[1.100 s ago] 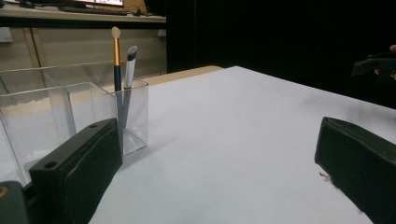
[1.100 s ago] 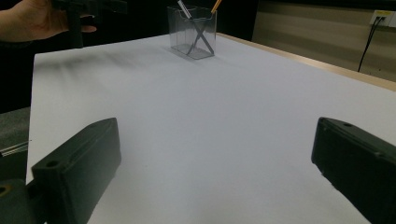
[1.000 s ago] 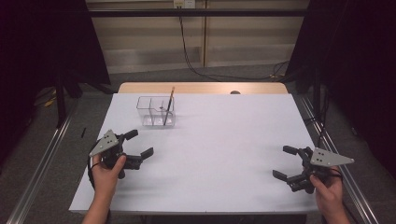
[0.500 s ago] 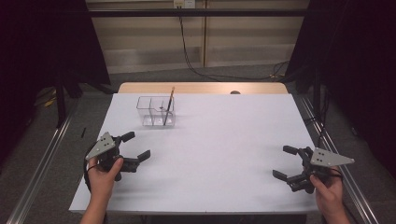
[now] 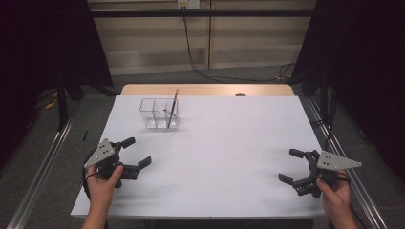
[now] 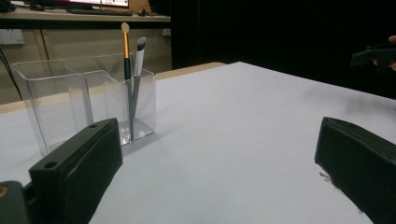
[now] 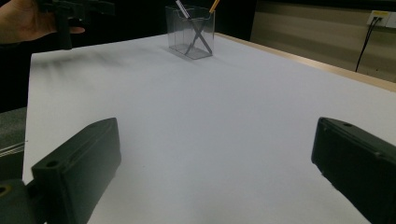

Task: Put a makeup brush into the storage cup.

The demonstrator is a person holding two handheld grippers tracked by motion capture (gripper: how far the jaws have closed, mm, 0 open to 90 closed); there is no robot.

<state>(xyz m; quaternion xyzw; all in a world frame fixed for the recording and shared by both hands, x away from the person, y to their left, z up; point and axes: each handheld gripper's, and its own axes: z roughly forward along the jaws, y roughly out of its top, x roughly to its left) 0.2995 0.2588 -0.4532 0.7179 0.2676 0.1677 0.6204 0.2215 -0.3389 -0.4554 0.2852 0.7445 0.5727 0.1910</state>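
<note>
The left gripper (image 5: 135, 152) hovers low over the near left of the white table (image 5: 229, 138), jaws spread wide with nothing between them, and the right gripper (image 5: 292, 167) does likewise at the near right. Well apart from both, toward the far left, the clear organizer (image 5: 159, 114) holds 2 makeup brushes (image 6: 131, 70) leaning in its right-hand compartment.

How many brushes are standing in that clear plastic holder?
2. Both stand in the same end compartment of the clear holder: an orange-handled brush and a grey-handled brush leaning beside it. They cross in the right gripper view. The other compartments look empty.
</note>
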